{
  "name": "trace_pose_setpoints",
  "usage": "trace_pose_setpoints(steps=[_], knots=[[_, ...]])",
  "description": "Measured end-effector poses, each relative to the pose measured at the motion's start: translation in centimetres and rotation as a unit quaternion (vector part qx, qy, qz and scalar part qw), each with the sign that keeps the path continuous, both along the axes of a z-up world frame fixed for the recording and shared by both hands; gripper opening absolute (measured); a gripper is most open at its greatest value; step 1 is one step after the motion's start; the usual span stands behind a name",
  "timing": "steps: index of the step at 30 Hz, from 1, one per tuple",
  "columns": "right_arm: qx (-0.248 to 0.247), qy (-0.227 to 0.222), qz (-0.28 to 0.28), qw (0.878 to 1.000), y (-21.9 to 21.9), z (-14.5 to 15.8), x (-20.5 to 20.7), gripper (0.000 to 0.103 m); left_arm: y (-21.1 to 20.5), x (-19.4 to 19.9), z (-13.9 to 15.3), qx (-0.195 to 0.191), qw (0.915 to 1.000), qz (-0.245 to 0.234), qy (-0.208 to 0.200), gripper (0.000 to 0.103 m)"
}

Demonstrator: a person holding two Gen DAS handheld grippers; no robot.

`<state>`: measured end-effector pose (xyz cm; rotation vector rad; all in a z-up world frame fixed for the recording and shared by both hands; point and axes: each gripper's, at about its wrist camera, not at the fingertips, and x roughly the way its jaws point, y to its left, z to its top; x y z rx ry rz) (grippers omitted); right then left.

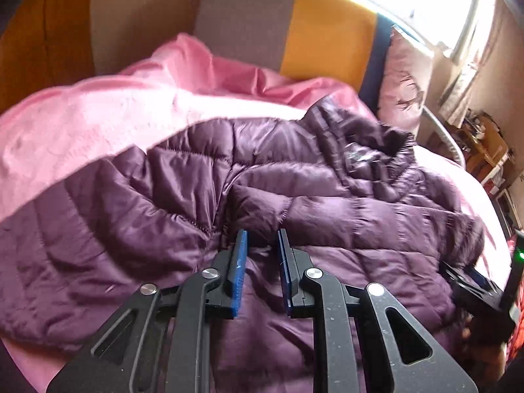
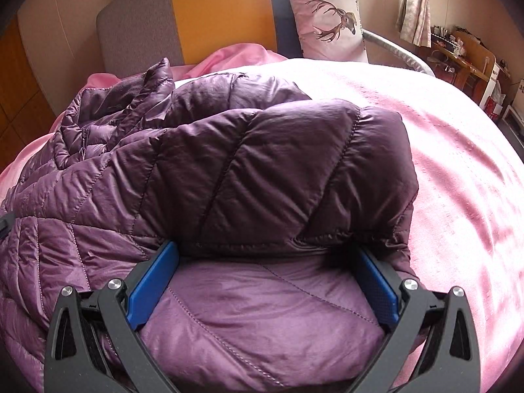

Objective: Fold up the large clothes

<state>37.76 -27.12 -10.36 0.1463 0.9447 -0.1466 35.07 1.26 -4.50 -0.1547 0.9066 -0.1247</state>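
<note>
Purple quilted jacket [image 2: 209, 170] sprawls across a pink bedspread [image 2: 458, 163], its collar toward the grey-and-yellow headboard [image 2: 203, 9], one panel already doubled over the body. Right gripper [image 2: 265, 281] stands with jaws spread wide at the near edge of that folded panel, gripping nothing. Left gripper [image 1: 262, 262], on the jacket's other half and farther from the headboard, shows a narrow gap between its blue pads; whether fabric is pinched there is hard to judge. Slick, puffy shell may spring open or slide once released, undoing the fold.
</note>
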Motion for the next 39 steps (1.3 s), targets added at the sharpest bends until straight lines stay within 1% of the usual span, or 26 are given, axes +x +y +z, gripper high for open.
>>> trace_pose_setpoints(steps=[2, 4, 7, 11, 13, 14, 15, 16, 17, 21, 23, 24, 27, 30, 32, 33, 34, 36, 37, 38, 39], knots=[[-0.001, 0.000, 0.000, 1.000, 0.0, 0.0, 0.0, 0.101, 0.1, 0.5, -1.5, 0.007, 0.9999, 0.002, 0.009, 0.018], [-0.003, -0.001, 0.001, 1.000, 0.1, 0.2, 0.0, 0.101, 0.0, 0.4, -2.1, 0.013, 0.9999, 0.002, -0.001, 0.018], [-0.009, 0.001, 0.001, 1.000, 0.3, 0.1, 0.1, 0.101, -0.2, 0.0, -2.4, 0.022, 0.9997, 0.004, -0.014, 0.018], [-0.014, 0.005, 0.001, 1.000, 0.4, 0.1, 0.2, 0.101, 0.1, -0.4, -1.8, 0.011, 0.9999, 0.004, -0.011, 0.018], [-0.013, 0.006, 0.001, 1.000, 0.4, 0.2, 0.3, 0.101, 0.9, -1.4, -1.2, -0.009, 0.9998, 0.018, -0.008, 0.018], [-0.014, 0.006, 0.000, 1.000, 0.4, 0.2, 0.3, 0.101, 1.6, -2.1, -0.9, -0.018, 0.9994, 0.029, -0.008, 0.031], [-0.014, 0.007, 0.000, 1.000, 0.4, 0.2, 0.4, 0.101, 2.1, -2.6, -0.8, -0.026, 0.9989, 0.036, -0.010, 0.036], [-0.014, 0.008, 0.001, 1.000, 0.5, 0.3, 0.4, 0.101, 3.0, -3.5, -0.6, -0.048, 0.9979, 0.041, -0.014, 0.038], [-0.014, 0.008, 0.000, 1.000, 0.5, 0.3, 0.4, 0.101, 3.7, -4.4, -0.4, -0.058, 0.9970, 0.048, -0.016, 0.038], [-0.014, 0.008, 0.000, 1.000, 0.5, 0.3, 0.4, 0.101, 6.6, -8.1, 0.3, -0.074, 0.9931, 0.085, -0.032, 0.038], [-0.014, 0.007, 0.000, 1.000, 0.5, 0.3, 0.4, 0.101, 9.0, -9.9, 0.3, -0.088, 0.9890, 0.114, -0.032, 0.038], [-0.015, 0.007, 0.000, 1.000, 0.5, 0.4, 0.4, 0.101, 10.7, -11.0, 0.1, -0.105, 0.9856, 0.129, -0.031, 0.038], [-0.017, 0.005, -0.001, 1.000, 0.7, 0.4, 0.4, 0.101, 14.7, -13.0, -0.5, -0.122, 0.9765, 0.176, -0.020, 0.038], [-0.018, 0.004, -0.001, 1.000, 0.7, 0.5, 0.4, 0.101, 20.5, -15.3, -1.4, -0.154, 0.9581, 0.241, -0.011, 0.038], [-0.019, 0.004, -0.002, 1.000, 0.8, 0.5, 0.4, 0.101, 25.3, -16.8, -2.2, -0.186, 0.9369, 0.296, -0.007, 0.038], [-0.019, 0.004, -0.002, 1.000, 0.8, 0.5, 0.4, 0.101, 26.8, -17.3, -2.4, -0.198, 0.9282, 0.315, -0.008, 0.038], [-0.019, 0.004, -0.002, 1.000, 0.8, 0.5, 0.3, 0.101, 29.0, -18.2, -2.6, -0.215, 0.9141, 0.344, -0.011, 0.038], [-0.019, 0.004, -0.002, 1.000, 0.8, 0.5, 0.3, 0.101, 32.0, -19.1, -2.9, -0.242, 0.8937, 0.377, -0.017, 0.038], [-0.020, 0.004, -0.002, 1.000, 0.8, 0.5, 0.3, 0.101, 33.7, -19.6, -3.2, -0.259, 0.8797, 0.399, -0.019, 0.038], [-0.019, 0.004, -0.002, 1.000, 0.8, 0.5, 0.3, 0.101, 35.0, -20.0, -3.6, -0.278, 0.8682, 0.411, -0.021, 0.038], [-0.019, 0.004, -0.002, 1.000, 0.8, 0.5, 0.3, 0.101, 35.8, -20.1, -3.9, -0.291, 0.8610, 0.417, -0.022, 0.038]])
